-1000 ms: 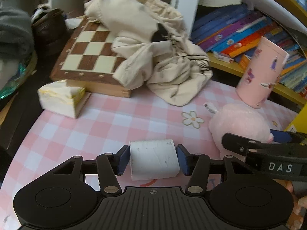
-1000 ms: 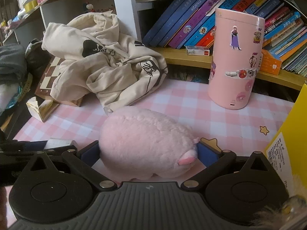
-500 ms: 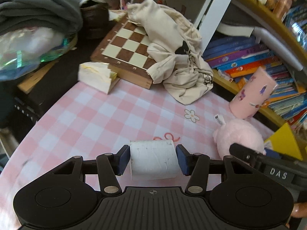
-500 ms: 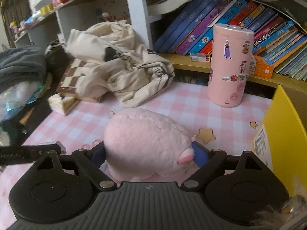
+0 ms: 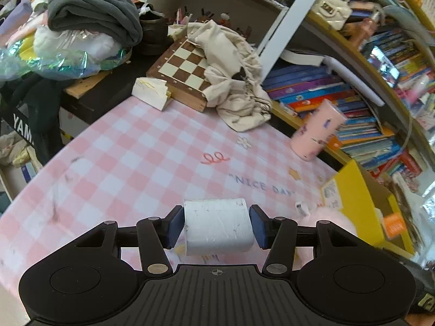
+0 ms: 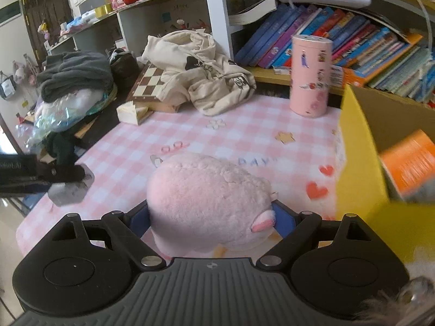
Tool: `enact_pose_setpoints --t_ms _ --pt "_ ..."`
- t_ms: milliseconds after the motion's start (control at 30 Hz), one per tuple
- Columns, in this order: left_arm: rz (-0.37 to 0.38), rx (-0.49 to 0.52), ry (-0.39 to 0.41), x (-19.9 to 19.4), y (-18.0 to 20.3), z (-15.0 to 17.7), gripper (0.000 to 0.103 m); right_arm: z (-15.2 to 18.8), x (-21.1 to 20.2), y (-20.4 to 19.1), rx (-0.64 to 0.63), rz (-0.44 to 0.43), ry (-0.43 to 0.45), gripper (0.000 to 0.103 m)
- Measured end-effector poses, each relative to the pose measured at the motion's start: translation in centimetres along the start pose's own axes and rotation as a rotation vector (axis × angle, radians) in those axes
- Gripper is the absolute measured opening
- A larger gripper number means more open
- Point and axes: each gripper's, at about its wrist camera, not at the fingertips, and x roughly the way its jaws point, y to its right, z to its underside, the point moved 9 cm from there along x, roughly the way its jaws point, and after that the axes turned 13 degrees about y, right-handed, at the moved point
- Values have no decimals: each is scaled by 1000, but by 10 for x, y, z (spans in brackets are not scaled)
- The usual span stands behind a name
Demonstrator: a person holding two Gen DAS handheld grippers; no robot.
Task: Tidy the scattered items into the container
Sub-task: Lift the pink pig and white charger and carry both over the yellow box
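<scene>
Pink-and-white checked cloth [image 5: 141, 163] covers the work surface, with a bookshelf [image 6: 353, 35] behind it and a chessboard [image 5: 185, 65] under a cream garment [image 5: 231, 81] toward 11 o'clock in the left wrist view. Left gripper [image 5: 216, 226]: both blue pads pressed against the ends of a white roll [image 5: 217, 226], which appears to be held clear above the cloth. Right gripper [image 6: 210, 217]: closed around a pink plush toy [image 6: 209, 195], its fingers largely hidden by the fur. Container: a yellow box [image 6: 359, 168], at 3 o'clock in the right wrist view and at 4 o'clock in the left wrist view. Its open interior shows brown cardboard walls and one orange item [image 6: 407, 163], blurred; whatever else lies inside cannot be made out. A pink cylinder [image 6: 310, 76] decorated with stickers stands upright on the cloth at 1 o'clock, apart from the box. Step in hand, as judged: transport, both items gripped and neither yet inside the box. The next move likely calls for carrying each item rightward over the yellow rim, lowering it into the opening, then spreading the fingers; the plush toy is nearer the box and would plausibly go first.
</scene>
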Motion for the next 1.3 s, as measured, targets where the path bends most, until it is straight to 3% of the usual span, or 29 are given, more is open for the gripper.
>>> enact_pose_setpoints --t_ms 267,667,867,1300 --pt "93 -95 -43 -31 17 28 51 27 -56 11 43 83 1 88" --pt "226 -126 -56 -63 59 55 51 42 -114 24 36 162 41 88" --pt "275 -104 -45 -74 81 59 51 39 -138 35 36 201 75 88" --pt "349 -34 -132 -66 126 82 51 52 -182 75 79 315 81 88"
